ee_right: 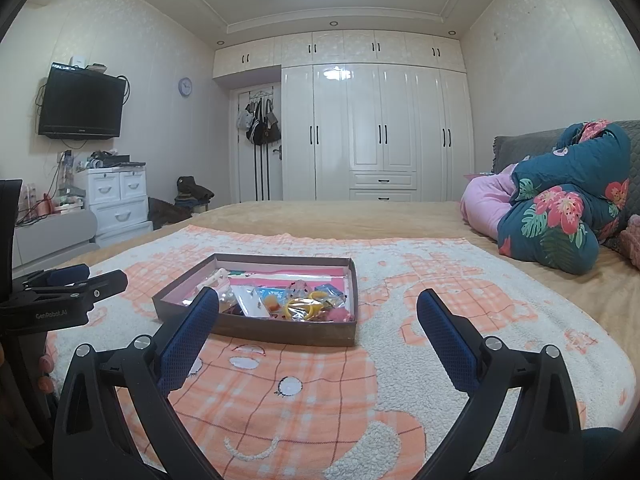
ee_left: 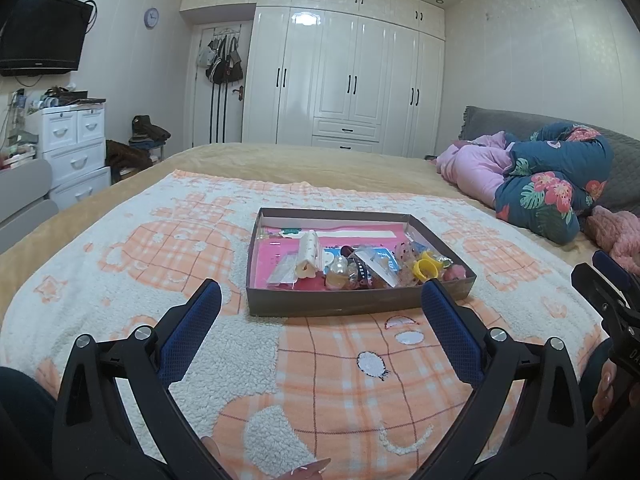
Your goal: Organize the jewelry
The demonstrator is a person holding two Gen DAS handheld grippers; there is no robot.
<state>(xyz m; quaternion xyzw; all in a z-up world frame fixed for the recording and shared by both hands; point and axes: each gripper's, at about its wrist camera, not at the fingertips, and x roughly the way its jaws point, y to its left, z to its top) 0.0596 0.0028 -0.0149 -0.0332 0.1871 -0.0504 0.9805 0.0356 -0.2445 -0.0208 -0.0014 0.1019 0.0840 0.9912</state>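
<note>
Blue-padded black fingers of the left gripper [ee_left: 320,300] stand wide apart, holding nothing, above a fleecy cream-and-orange checked blanket [ee_left: 340,380] spread on a tan-covered bed [ee_left: 300,164]. Fingers of the right gripper [ee_right: 318,310] are likewise spread and empty; this gripper shows at the right edge of the left wrist view.

Task item: a shallow brown cardboard tray with a pink lining [ee_left: 344,306] rests on the blanket, just ahead of both grippers and untouched by either. Its contents are heaped toward the near and right side: a cream hair clip [ee_left: 309,254], yellow plastic rings [ee_left: 427,267], a large pearl-like bead [ee_left: 339,265], clear packets and small pink pieces. Individual jewelry pieces cannot be told apart further.

Background: a floral teal quilt bundle [ee_left: 556,184] at the headboard, white wardrobe doors [ee_left: 352,80], a wall-mounted black television [ee_left: 40,36].
</note>
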